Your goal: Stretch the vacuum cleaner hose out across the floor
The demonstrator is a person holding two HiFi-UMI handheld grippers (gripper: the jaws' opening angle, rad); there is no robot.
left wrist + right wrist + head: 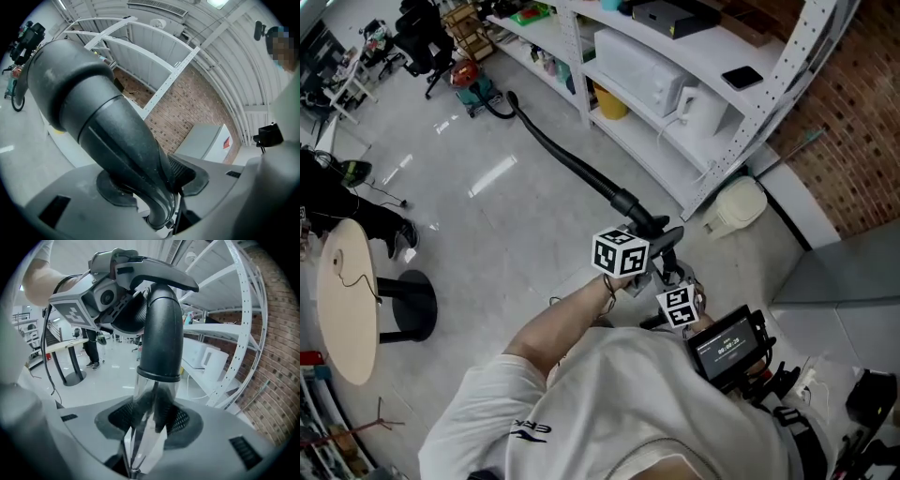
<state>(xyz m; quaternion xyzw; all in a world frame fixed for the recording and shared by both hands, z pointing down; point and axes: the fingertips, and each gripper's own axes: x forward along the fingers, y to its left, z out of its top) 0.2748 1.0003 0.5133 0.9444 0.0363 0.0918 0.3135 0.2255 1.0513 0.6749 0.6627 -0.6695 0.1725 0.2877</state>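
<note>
The black vacuum hose (562, 155) runs over the grey floor from the vacuum cleaner (473, 82) at the far upper left to my two grippers near the middle. My left gripper (661, 236), under its marker cube, is shut on the hose's thick rigid end (93, 103), which fills the gap between its jaws (154, 187). Just behind it, my right gripper (675, 281) is shut on the clear tube section (150, 404) below the black cuff (159, 333). In the right gripper view the left gripper (157, 296) clamps the bend above.
A white shelving rack (727, 141) with a microwave (637, 61) stands close on the right, before a brick wall (853, 122). A white bin (739, 204) and a grey cabinet (848, 272) sit nearby. A round table (347, 300) and a person's legs (356, 211) are at left.
</note>
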